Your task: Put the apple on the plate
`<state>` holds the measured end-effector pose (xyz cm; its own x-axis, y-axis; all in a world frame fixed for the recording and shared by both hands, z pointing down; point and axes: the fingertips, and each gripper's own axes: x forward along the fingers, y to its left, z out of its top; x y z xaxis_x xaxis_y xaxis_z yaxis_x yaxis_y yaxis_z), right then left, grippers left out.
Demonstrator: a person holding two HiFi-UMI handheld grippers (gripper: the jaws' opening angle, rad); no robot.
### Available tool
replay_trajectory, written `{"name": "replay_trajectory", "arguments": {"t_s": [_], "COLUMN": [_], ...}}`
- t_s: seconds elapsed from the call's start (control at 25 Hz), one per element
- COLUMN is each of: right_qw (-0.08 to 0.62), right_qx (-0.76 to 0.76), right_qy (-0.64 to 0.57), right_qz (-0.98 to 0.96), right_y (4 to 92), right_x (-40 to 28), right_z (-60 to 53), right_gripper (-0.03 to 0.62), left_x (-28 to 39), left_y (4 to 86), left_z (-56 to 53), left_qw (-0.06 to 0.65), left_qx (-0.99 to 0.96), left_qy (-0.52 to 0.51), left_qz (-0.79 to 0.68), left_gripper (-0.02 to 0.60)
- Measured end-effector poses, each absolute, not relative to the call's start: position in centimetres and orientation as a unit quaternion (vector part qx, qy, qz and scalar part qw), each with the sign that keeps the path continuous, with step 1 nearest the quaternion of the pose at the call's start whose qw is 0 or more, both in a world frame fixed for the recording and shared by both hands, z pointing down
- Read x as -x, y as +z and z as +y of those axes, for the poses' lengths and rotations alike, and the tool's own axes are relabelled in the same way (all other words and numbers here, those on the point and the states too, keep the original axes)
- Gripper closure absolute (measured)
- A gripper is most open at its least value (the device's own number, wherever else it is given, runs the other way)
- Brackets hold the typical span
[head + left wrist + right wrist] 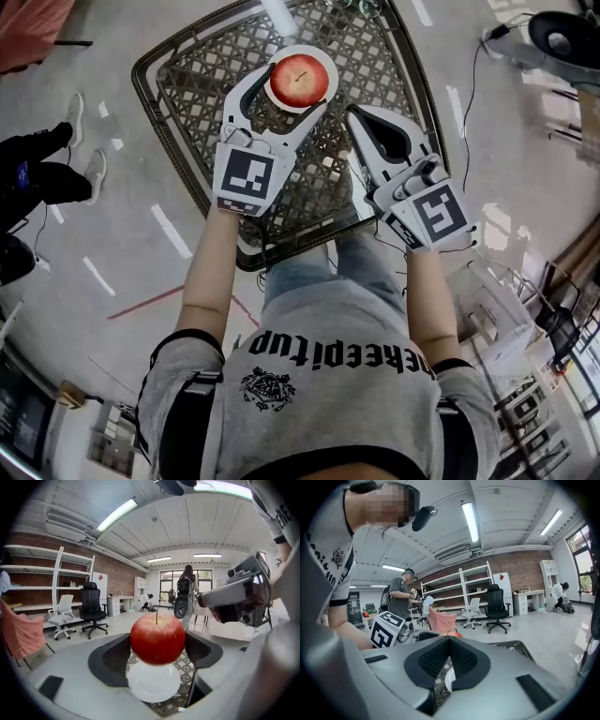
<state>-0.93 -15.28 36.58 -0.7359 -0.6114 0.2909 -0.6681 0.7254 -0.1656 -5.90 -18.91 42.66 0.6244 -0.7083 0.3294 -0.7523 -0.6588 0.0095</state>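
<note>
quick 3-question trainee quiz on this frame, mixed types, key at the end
1. Which claw holds the apple? A) left claw B) right claw C) neither
2. True or false: the right claw's jaws stand wide apart.
3. Fill in: below the apple lies a white ___.

Key: 1 A. 2 False: the right claw is shut and empty. 3 plate.

A dark lattice table (pixel 375 75) is standing on the grey floor (pixel 122 216). A white plate (pixel 153 684) is lying on the table, near the table's far edge.
</note>
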Motion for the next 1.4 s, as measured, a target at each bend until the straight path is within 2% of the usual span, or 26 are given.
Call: {"name": "replay_trajectory", "arguments": {"t_s": [0.8, 1.4], "right_qw": [0.147, 0.139], "right_qx": [-0.339, -0.341], "right_qy": [0.140, 0.142], "right_qz": [-0.919, -0.919], "right_y": [39.0, 39.3], "right_x": [1.0, 1.0], "right_z": [-14.3, -14.4], "right_gripper": [0.599, 0.599], "left_x": [5.7, 5.8], "left_y": [50.2, 53.7], "left_z": [-20.1, -20.6], "left_qw": [0.087, 0.095], "left_qx": [-0.890, -0.879], "left_qy": [0.183, 0.211], "left_qz": [-0.409, -0.416], "left_gripper": [0.184, 0.184]}}
